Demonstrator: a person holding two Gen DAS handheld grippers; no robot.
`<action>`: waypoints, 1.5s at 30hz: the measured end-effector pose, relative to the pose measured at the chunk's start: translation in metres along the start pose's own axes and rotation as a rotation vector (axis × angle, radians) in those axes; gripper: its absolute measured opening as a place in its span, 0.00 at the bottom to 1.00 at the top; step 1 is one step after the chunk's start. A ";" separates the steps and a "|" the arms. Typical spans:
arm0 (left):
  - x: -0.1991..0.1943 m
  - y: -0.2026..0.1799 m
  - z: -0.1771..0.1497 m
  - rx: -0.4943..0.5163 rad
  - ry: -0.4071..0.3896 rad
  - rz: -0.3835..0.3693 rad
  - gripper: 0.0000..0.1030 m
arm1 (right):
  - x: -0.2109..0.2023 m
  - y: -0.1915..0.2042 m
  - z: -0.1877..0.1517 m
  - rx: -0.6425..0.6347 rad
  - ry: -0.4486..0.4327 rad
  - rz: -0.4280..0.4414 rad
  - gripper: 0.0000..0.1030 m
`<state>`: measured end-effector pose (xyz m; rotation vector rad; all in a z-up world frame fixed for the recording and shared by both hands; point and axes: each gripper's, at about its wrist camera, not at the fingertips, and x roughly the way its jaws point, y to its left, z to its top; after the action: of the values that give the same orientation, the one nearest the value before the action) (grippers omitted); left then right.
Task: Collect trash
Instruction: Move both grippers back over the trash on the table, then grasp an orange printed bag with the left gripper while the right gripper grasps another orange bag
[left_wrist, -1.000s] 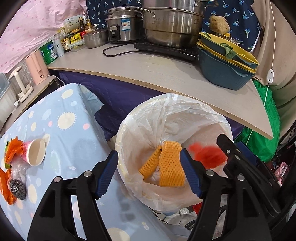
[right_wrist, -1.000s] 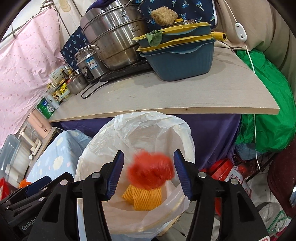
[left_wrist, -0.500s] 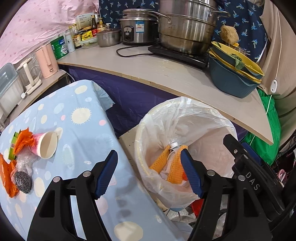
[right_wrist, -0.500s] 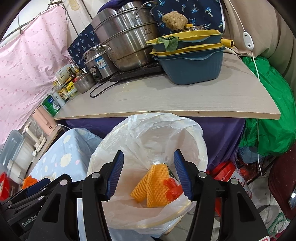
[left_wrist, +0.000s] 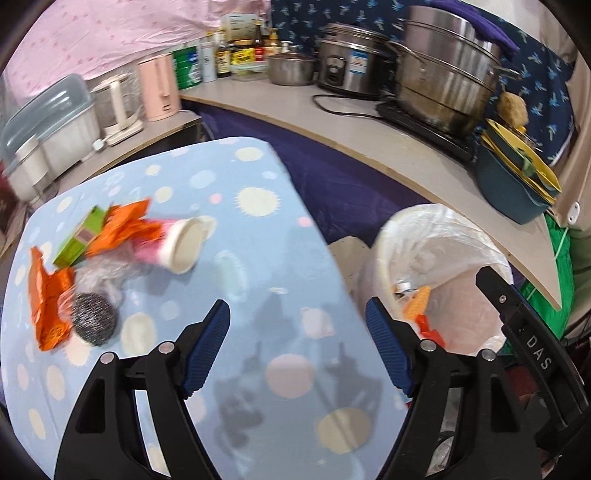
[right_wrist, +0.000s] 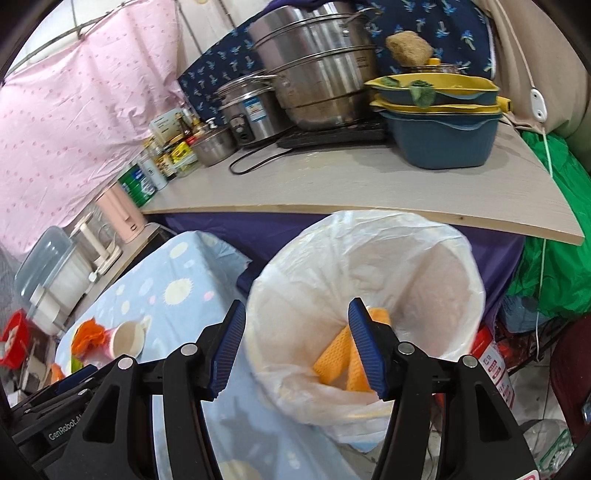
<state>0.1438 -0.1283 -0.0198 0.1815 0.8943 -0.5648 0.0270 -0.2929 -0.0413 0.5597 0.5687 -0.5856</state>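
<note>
A white-lined trash bin (left_wrist: 458, 258) (right_wrist: 369, 258) stands beside the blue dotted table (left_wrist: 258, 258); orange foam netting (right_wrist: 332, 358) and a red scrap (left_wrist: 428, 328) lie inside. On the table lie a pink paper cup (left_wrist: 181, 243) on its side, orange wrappers (left_wrist: 48, 299), a green box (left_wrist: 79, 240), clear plastic and a steel scourer (left_wrist: 92, 317). My left gripper (left_wrist: 297, 350) is open and empty over the table's near right part. My right gripper (right_wrist: 297, 350) is open and empty above the bin's near rim.
A wooden counter (right_wrist: 369, 184) behind the bin holds steel pots (right_wrist: 317, 66), a rice cooker, a blue tub with yellow trays (right_wrist: 439, 136), bottles and a pink kettle (left_wrist: 159, 88). Green bag (right_wrist: 546, 258) and floor clutter lie right of the bin.
The red scrap dropped from my right gripper into the bin. Both grippers have swung left, away from the bin; the left one now faces the table's trash.
</note>
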 end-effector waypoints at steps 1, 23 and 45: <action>-0.002 0.010 -0.003 -0.015 0.002 0.013 0.71 | 0.000 0.006 -0.002 -0.009 0.005 0.007 0.55; -0.028 0.212 -0.057 -0.319 0.026 0.226 0.79 | 0.018 0.177 -0.068 -0.279 0.139 0.197 0.55; -0.004 0.298 -0.064 -0.396 0.053 0.280 0.80 | 0.078 0.277 -0.084 -0.285 0.266 0.330 0.55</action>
<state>0.2578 0.1483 -0.0810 -0.0386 0.9944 -0.1170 0.2308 -0.0741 -0.0612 0.4498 0.7774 -0.1129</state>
